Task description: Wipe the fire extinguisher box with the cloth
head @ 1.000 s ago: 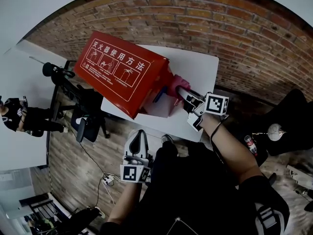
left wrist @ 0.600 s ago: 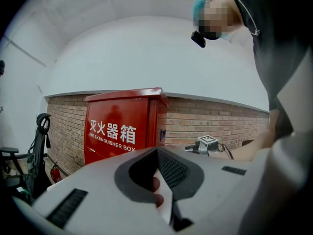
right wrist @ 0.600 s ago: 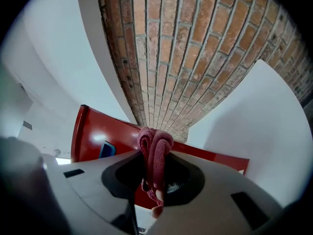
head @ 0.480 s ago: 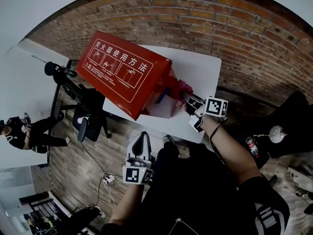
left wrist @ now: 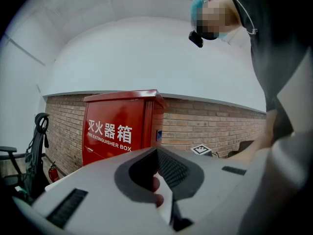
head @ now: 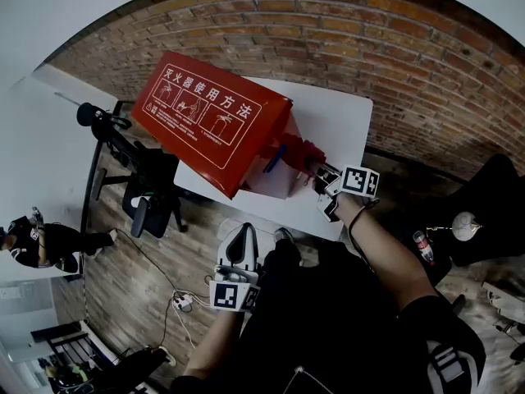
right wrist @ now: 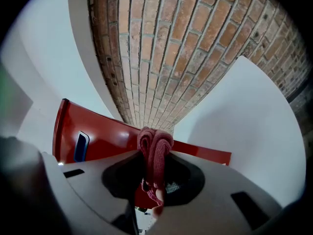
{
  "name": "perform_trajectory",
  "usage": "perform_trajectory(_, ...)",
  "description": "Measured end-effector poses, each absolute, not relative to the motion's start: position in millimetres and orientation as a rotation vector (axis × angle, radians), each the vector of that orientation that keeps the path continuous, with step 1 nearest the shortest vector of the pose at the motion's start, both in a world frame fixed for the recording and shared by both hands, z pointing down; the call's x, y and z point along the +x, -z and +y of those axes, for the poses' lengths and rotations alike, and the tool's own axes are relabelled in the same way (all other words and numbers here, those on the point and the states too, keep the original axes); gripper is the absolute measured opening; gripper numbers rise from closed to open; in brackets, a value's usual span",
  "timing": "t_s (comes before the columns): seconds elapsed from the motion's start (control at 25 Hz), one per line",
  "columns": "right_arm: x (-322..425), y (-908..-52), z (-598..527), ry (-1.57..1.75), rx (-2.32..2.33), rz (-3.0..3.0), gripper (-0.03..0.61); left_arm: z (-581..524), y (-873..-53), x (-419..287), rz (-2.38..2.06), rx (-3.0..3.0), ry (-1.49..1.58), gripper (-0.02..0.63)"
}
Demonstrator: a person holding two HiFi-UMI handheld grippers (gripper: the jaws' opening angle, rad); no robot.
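Cloth (right wrist: 155, 142) in right gripper (head: 318, 174) — now perhaps lower along box (head: 215, 123)

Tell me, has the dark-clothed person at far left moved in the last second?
Yes. The person has moved down the picture, from beside the black chair to below it.

Tall red metal fire extinguisher box (head: 215, 121), its painted skin smooth and glossy with bright highlights, at the left edge of a smooth matt white table (head: 332, 125). Dark pink cloth (right wrist: 154, 148), soft, nubbly, ribbed like knit. Right gripper (right wrist: 155, 173) of matt grey plastic. Rough red-brown brick wall (head: 344, 31); wood-plank floor (head: 123, 277).
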State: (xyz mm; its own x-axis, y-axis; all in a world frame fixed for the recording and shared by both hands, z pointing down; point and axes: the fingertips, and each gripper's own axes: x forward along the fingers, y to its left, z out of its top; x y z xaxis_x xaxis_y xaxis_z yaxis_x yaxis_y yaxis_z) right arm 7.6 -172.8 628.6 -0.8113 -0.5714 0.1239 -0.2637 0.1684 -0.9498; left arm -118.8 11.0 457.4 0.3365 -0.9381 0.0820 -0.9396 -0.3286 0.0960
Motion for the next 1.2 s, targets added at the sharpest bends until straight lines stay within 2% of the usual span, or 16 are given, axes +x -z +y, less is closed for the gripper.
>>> perform_trajectory(1.2,9.5,-742.2,-179.0,1.887,-1.124,2.147,0.103,21.2,-474.0,-135.9,-1.754,2.395,-0.088,0.031)
